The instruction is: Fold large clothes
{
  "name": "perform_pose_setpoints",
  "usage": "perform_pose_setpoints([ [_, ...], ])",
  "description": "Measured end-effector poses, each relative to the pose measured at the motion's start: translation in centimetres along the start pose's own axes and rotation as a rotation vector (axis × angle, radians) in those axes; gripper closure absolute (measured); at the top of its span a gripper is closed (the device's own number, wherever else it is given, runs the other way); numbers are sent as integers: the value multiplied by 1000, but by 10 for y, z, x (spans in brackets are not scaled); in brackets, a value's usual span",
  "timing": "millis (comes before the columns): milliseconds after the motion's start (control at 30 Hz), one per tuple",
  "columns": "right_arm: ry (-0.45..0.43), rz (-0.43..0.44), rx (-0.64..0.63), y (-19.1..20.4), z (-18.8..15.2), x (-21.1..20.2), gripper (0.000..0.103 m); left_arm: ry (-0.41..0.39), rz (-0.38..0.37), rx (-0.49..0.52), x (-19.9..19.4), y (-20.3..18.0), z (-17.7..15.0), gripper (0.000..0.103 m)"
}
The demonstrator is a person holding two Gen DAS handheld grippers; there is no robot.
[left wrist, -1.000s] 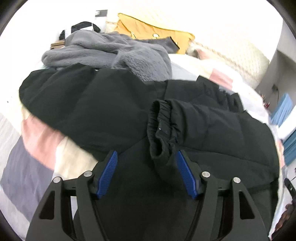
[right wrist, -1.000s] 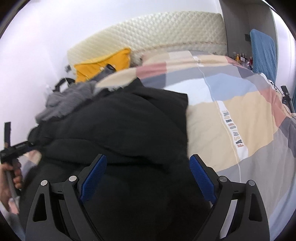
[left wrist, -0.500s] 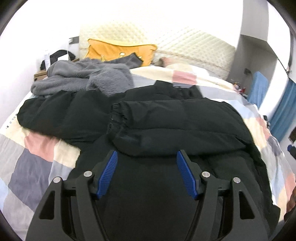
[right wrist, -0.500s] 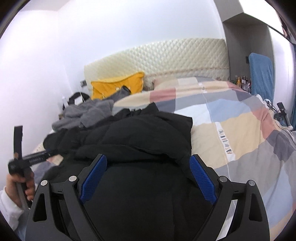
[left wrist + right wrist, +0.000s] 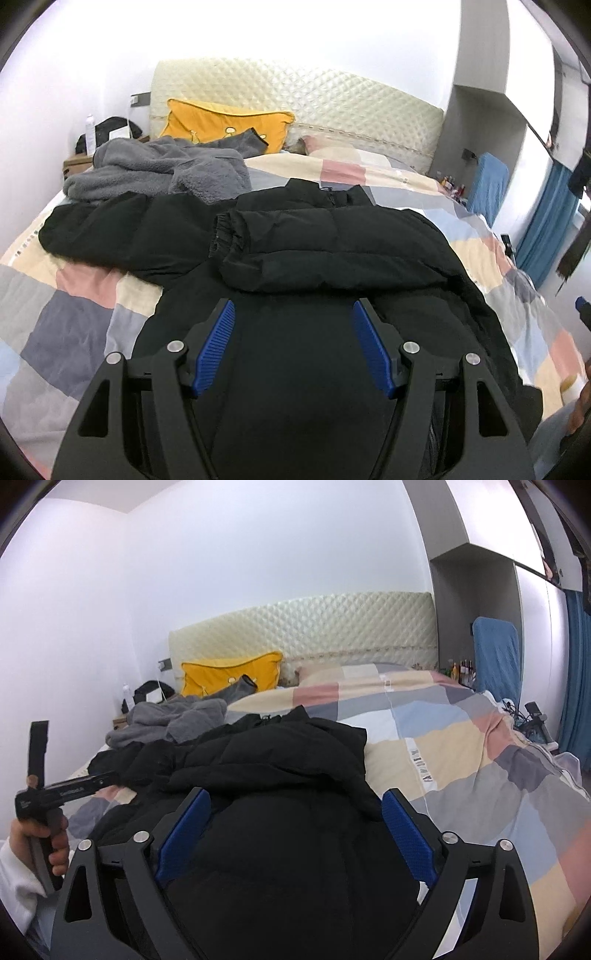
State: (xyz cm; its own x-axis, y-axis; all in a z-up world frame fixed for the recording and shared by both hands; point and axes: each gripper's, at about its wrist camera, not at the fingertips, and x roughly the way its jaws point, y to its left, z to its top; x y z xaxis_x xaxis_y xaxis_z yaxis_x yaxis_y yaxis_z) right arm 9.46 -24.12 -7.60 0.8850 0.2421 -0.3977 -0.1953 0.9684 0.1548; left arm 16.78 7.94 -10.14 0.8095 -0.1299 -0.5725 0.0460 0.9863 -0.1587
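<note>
A large black puffer jacket (image 5: 317,254) lies on the bed, also seen in the right wrist view (image 5: 273,760). One sleeve (image 5: 295,236) is folded across its body, cuff pointing left. The other sleeve (image 5: 107,229) stretches out to the left. My left gripper (image 5: 293,343) is open and empty above the jacket's near hem. My right gripper (image 5: 295,829) is open and empty above the jacket's near part. The left gripper's handle (image 5: 62,792) shows in the right wrist view, held in a hand.
A grey fleece garment (image 5: 159,173) is piled behind the jacket. A yellow pillow (image 5: 221,123) leans on the cream headboard (image 5: 332,103). The checked duvet (image 5: 461,738) covers the bed. A blue chair (image 5: 495,653) and blue curtain (image 5: 546,221) stand at the right.
Both grippers have pulled back and up from the jacket, so more of the bed and room shows. The sleeve now lies folded across the jacket's body. Both stay open.
</note>
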Motion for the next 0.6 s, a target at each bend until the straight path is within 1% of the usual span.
perform_pose_setpoints([
  [67, -6, 0, -5, 1, -5, -4, 4, 4, -10, -2, -3, 2, 1, 36],
  [167, -15, -14, -18, 1, -6, -6, 1, 18, -34, -29, -4, 13, 13, 35],
  [200, -20, -20, -20, 1, -6, -5, 1, 24, -43, -38, -5, 17, 17, 34],
  [233, -17, -25, -18, 1, -7, -5, 1, 31, -45, -53, -6, 24, 25, 29],
  [267, -14, -28, -18, 1, -7, -3, 1, 33, -38, -65, -7, 30, 31, 23],
  [433, -1, -34, -22, 1, -9, 2, 0, 35, 6, -104, -20, 70, 71, 23],
  [533, 3, -49, -23, 1, -10, 4, 0, 17, 64, -86, -30, 95, 100, 22],
  [600, 4, -32, -24, 2, -11, 4, 0, 27, 106, -63, -37, 109, 117, 22],
])
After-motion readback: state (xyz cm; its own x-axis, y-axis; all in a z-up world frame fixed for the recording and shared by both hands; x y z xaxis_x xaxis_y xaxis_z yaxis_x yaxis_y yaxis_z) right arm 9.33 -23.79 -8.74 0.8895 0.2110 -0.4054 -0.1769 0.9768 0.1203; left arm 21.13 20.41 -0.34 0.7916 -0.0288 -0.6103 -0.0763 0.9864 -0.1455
